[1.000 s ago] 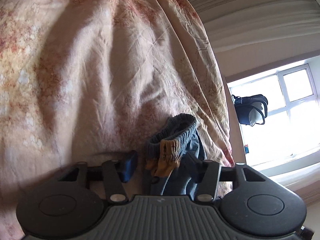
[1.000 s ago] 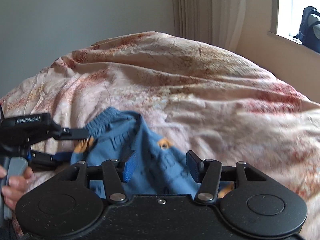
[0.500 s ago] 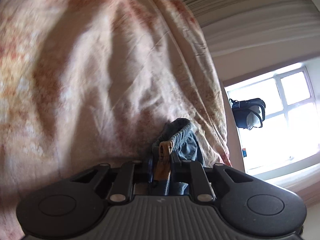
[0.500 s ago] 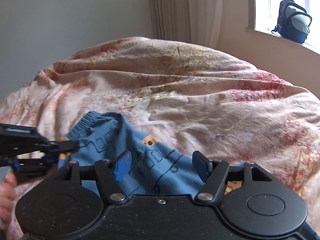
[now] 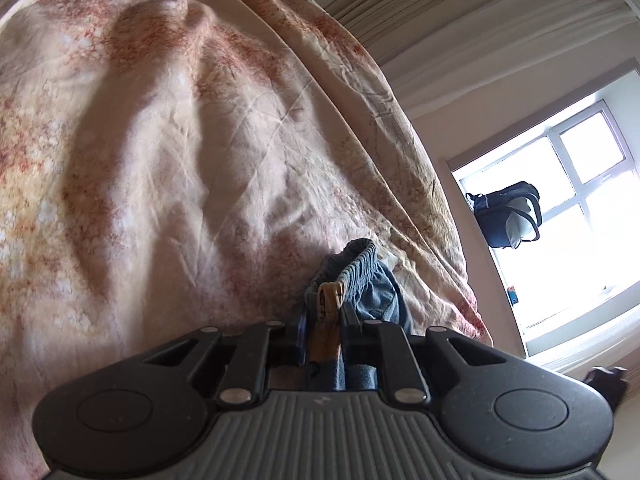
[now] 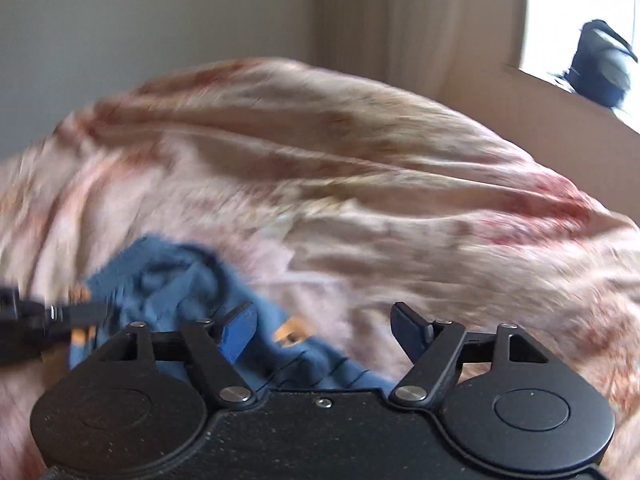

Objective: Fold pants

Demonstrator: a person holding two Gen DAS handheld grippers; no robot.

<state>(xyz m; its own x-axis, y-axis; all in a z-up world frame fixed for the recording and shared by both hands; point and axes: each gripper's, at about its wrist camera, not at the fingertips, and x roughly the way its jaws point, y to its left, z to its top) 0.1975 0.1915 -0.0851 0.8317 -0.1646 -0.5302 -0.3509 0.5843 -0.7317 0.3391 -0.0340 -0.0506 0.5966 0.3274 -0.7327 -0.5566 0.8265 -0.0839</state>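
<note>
Gathering step: left gripper point(image 5: 324, 332) clamps the blue pants' waistband point(image 5: 352, 264); right gripper point(image 6: 320, 332) (jaws opening, empty) should next seize the pants point(image 6: 168, 276).

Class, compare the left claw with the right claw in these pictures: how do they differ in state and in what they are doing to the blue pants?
The left claw is shut on the blue pants with orange patches, pinching the waistband; the right claw grips nothing. The left claw's jaws stand close together, while the right claw's jaws are wide and opening above the pants, pads clear of the cloth. Both are black two-finger claws over the floral bedspread.
</note>
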